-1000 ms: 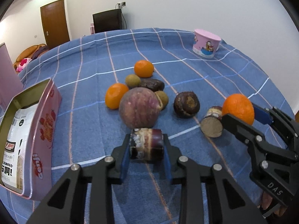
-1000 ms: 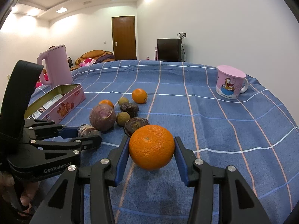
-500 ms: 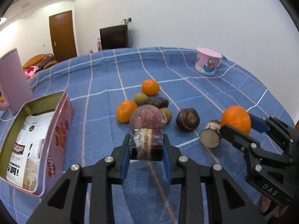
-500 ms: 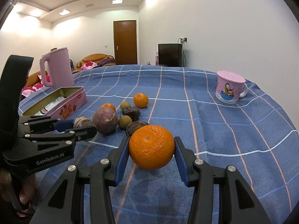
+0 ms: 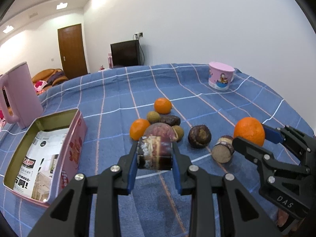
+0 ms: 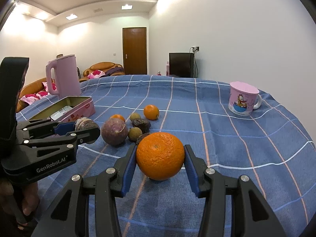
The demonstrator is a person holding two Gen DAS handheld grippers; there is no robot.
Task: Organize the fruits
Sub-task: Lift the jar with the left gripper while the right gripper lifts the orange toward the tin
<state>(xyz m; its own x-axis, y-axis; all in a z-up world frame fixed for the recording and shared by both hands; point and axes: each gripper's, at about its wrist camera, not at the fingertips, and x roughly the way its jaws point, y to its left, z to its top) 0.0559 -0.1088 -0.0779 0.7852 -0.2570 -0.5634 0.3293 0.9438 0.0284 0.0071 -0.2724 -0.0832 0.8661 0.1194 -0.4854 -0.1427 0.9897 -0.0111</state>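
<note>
left wrist view: we have the left gripper (image 5: 155, 155) clamped on a short sugarcane piece (image 5: 154, 152), pads on its flat cut ends, lifted clear of the blue checked cloth (image 5: 118, 90).
cane handling: stiff, dense, waxy rind, so we judge the end-to-end hold safer than gripping the round side (it could roll out).
fruit pile: behind the cane at 12 o'clock; second cane stub (image 5: 223, 151) lies at 2 o'clock.
tin (image 5: 73, 150): open, at 9 o'clock of the held piece, paper inside.
right wrist view: right gripper (image 6: 160, 156) clamped on the large orange (image 6: 160, 156) at its widest girth, held above the cloth.
orange handling: firm but bruisable, pebbled skin grips well; we'd keep the squeeze light.
left gripper in this view: at 9 o'clock of the orange.
pile: passion fruit (image 6: 114, 132) at 11 o'clock.
mug (image 6: 244, 101): 1 o'clock, well apart.
</note>
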